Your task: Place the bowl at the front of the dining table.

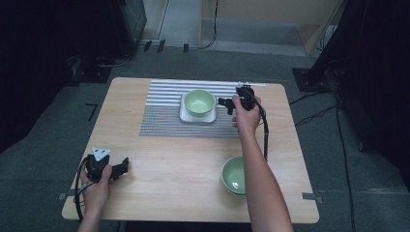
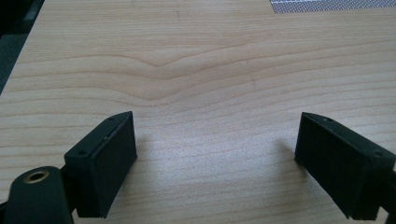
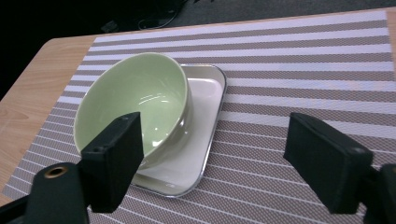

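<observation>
A pale green bowl (image 1: 199, 102) sits on a white square plate (image 1: 186, 115) on the striped placemat (image 1: 159, 116) at the back of the table. My right gripper (image 1: 223, 102) hovers just right of that bowl, jaws open and empty. In the right gripper view the bowl (image 3: 135, 102) and plate (image 3: 205, 116) lie ahead between the jaws of my right gripper (image 3: 212, 158), toward the left one. A second green bowl (image 1: 233, 174) rests at the front right beside the right forearm. My left gripper (image 1: 123, 166) stands open over bare wood at the front left, as my left gripper (image 2: 217, 163) also does in its own view.
The wooden table (image 1: 169, 159) has bare wood across its middle and front. A corner of the placemat (image 2: 327, 4) reaches the top of the left gripper view. Cables trail from both grippers. Dark equipment and floor cables surround the table.
</observation>
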